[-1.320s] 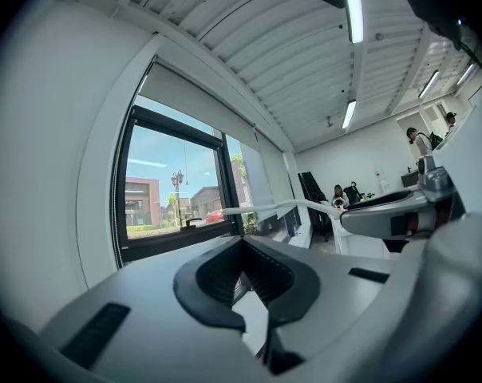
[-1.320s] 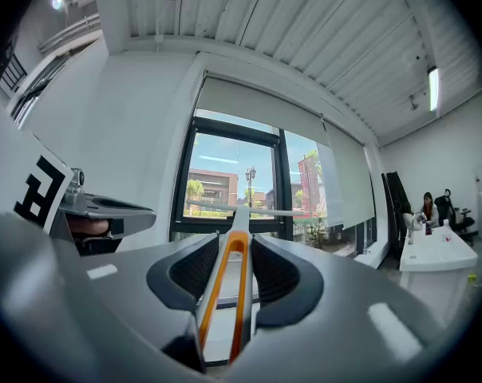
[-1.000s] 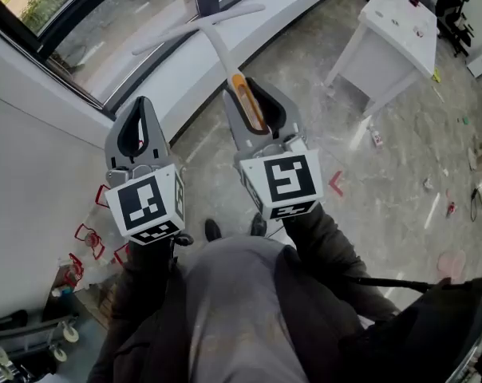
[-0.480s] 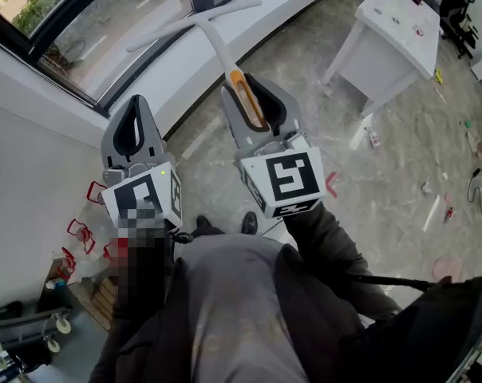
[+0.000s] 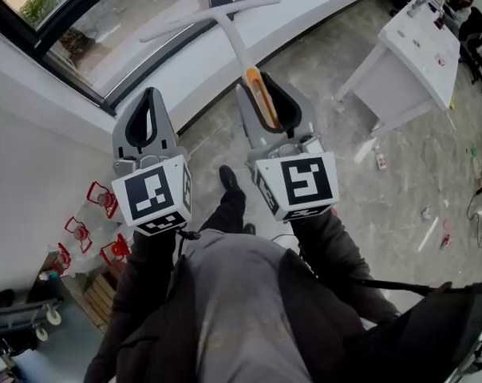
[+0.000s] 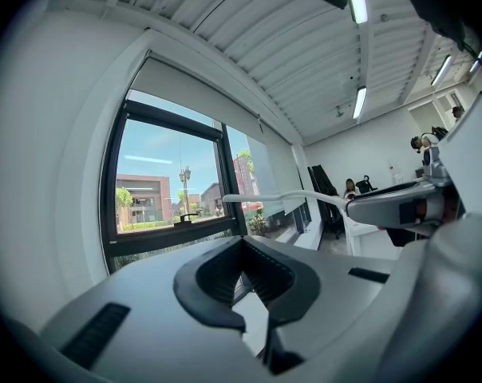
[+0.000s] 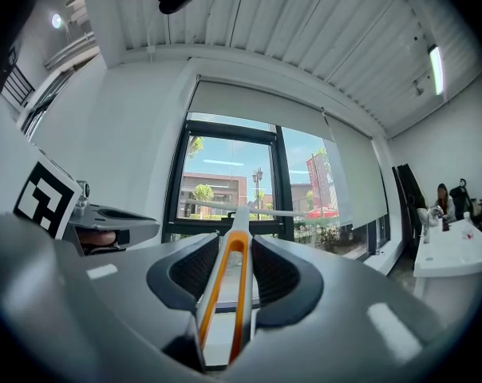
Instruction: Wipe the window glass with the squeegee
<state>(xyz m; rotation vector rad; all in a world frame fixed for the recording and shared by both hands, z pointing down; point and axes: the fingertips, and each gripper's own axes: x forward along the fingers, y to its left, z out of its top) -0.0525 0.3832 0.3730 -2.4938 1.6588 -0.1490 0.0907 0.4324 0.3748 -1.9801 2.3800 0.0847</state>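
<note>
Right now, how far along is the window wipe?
Done: squeegee picked up, right gripper shut on its orange handle. In hand: blade raised toward the glass, apparently short of it. Left: all the wiping; no stroke visible. Left gripper shut, empty.

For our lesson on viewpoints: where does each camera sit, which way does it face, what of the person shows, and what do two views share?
Head view: on the head, facing steeply down at the floor; shows arms, torso, a shoe, left gripper, right gripper.
Left gripper view: on that gripper, facing the window over shut, empty jaws.
Right gripper view: on that gripper, facing the window along the squeegee its jaws clamp.
Shared: both gripper views show window and squeegee.
</note>
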